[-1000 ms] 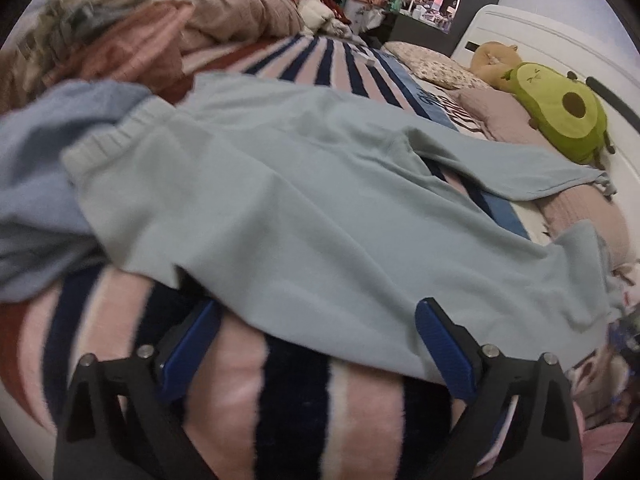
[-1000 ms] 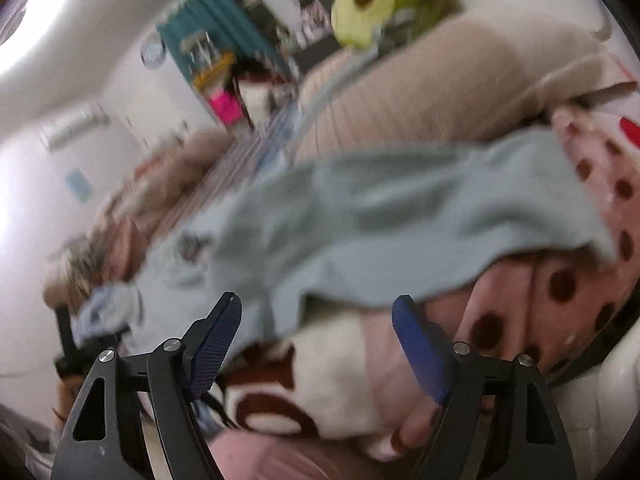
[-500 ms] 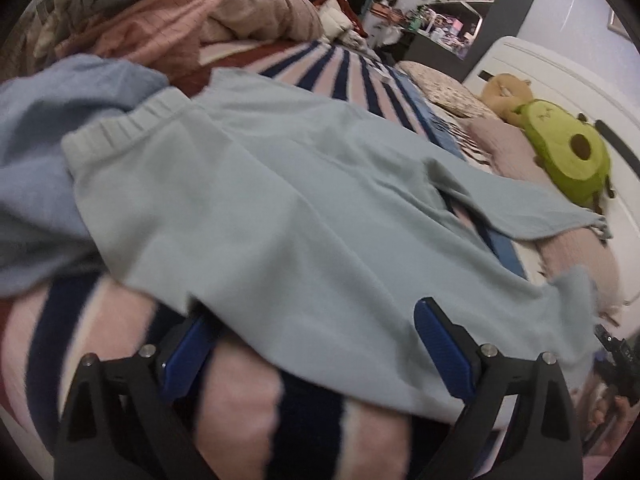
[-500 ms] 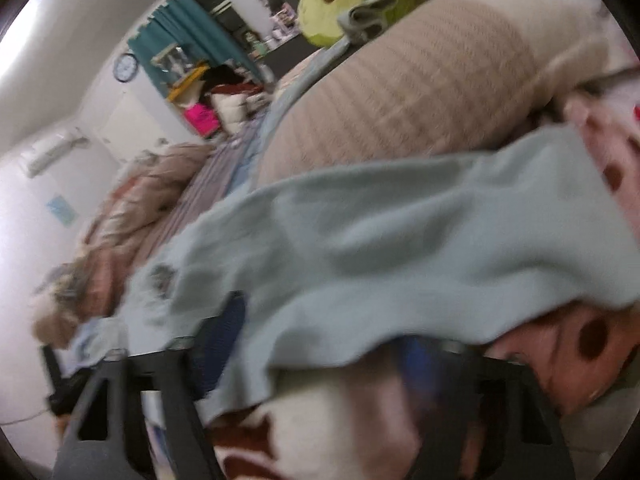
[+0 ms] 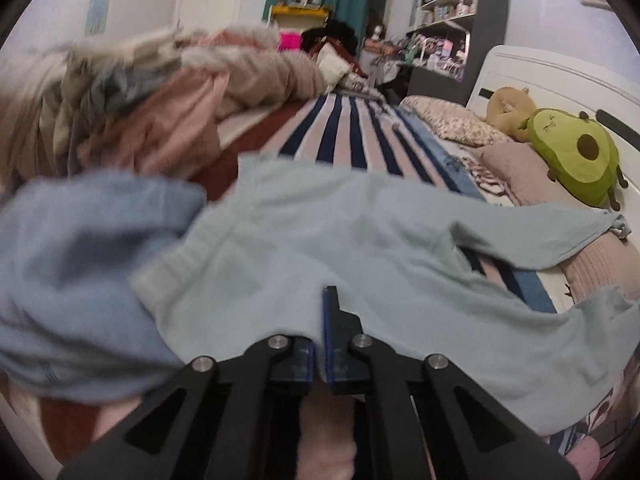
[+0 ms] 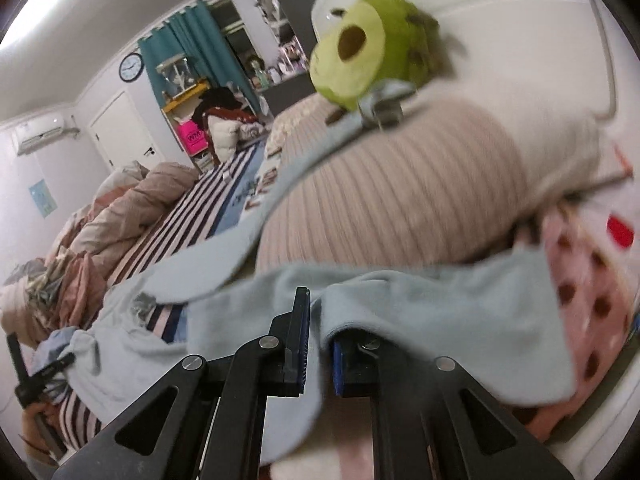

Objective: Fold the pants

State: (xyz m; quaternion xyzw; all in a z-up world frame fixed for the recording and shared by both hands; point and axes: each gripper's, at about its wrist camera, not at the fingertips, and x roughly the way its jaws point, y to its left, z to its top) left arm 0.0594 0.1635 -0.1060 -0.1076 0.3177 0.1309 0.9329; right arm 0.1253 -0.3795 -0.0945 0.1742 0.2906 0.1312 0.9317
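Observation:
Light blue-grey pants lie spread across the striped blanket, waistband to the left and legs running right. My left gripper has its jaws closing tight on the near edge of the pants, just right of the waistband. The cloth is pinched between its blue pads. In the right wrist view the near pant leg drapes over my right gripper. That gripper's jaws are closing on the hem, with a fold of cloth squeezed between them. The far leg runs up over a beige pillow.
A blue garment overlaps the waistband on the left. Behind it lies a heap of pink and beige bedding. An avocado plush and pillows sit against the white headboard on the right. A pink dotted cushion lies under the near leg.
Both grippers went from wide open to shut on the near edge of the pants. Both have risen, and the cloth edge is lifted off the blanket with them.

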